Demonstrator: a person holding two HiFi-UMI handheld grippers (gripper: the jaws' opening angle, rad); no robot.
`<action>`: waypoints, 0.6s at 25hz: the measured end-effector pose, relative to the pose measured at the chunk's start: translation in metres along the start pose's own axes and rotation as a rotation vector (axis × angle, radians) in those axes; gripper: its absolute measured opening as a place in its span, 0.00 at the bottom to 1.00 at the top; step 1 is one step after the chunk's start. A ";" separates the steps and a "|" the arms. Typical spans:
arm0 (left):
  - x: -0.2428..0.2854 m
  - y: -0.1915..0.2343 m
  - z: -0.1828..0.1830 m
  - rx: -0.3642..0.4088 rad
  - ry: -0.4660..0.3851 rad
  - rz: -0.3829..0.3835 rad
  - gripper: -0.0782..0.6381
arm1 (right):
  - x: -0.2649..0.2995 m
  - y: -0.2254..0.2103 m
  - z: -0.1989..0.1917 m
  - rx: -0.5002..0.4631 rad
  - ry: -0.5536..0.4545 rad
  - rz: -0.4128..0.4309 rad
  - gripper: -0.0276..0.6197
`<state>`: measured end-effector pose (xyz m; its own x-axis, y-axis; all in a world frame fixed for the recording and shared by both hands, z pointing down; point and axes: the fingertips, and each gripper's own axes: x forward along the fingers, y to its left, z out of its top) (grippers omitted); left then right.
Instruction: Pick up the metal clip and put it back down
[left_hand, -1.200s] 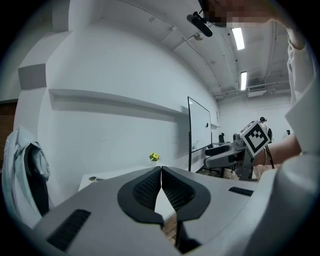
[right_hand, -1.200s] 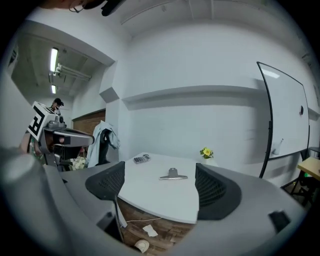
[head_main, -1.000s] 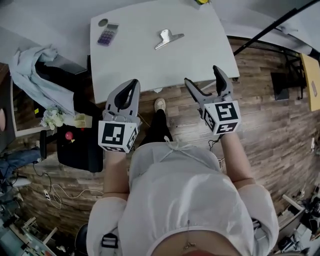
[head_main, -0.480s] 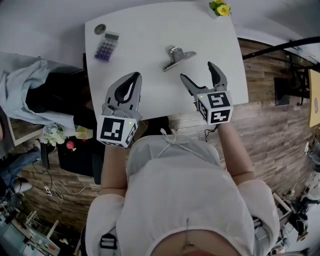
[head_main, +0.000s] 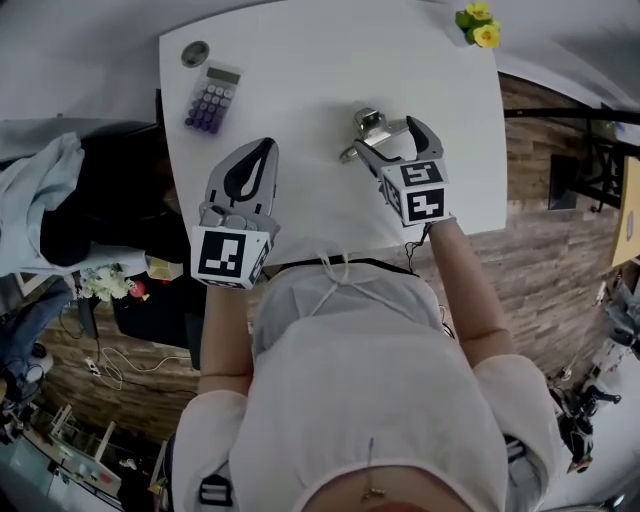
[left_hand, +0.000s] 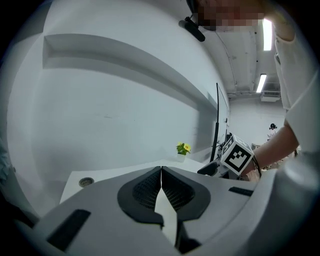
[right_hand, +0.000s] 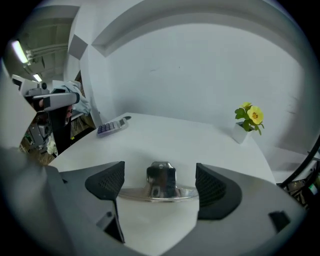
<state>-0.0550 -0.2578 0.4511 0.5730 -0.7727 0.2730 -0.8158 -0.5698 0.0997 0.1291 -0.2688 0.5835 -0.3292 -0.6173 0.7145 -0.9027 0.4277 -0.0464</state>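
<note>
The shiny metal clip (head_main: 368, 127) (right_hand: 161, 184) lies flat on the white table (head_main: 300, 70), its handle pointing away from me. My right gripper (head_main: 388, 137) (right_hand: 159, 185) stands open around it, one jaw on each side of the clip's wide end, with gaps on both sides. My left gripper (head_main: 250, 172) (left_hand: 161, 186) is shut with nothing in it, hovering over the table's near left part, well apart from the clip.
A purple calculator (head_main: 211, 98) (right_hand: 112, 127) and a small round disc (head_main: 194, 53) (left_hand: 86, 182) sit at the table's far left. A little pot of yellow flowers (head_main: 478, 24) (right_hand: 247, 121) stands at the far right corner. Clutter and a dark chair lie left of the table.
My right gripper has moved forward over the table until its open jaws straddle the clip. The left gripper has also come forward a little, staying shut.
</note>
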 end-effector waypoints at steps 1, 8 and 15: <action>0.004 0.006 -0.002 -0.002 0.005 -0.001 0.14 | 0.007 -0.001 0.001 0.003 0.014 -0.002 0.73; 0.024 0.032 -0.019 -0.018 0.047 0.000 0.14 | 0.054 -0.007 -0.023 -0.001 0.132 0.008 0.72; 0.031 0.037 -0.028 -0.031 0.082 -0.004 0.14 | 0.067 0.000 -0.026 -0.084 0.210 0.006 0.54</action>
<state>-0.0697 -0.2952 0.4900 0.5687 -0.7444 0.3500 -0.8164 -0.5627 0.1296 0.1135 -0.2933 0.6495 -0.2616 -0.4672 0.8446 -0.8716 0.4901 0.0012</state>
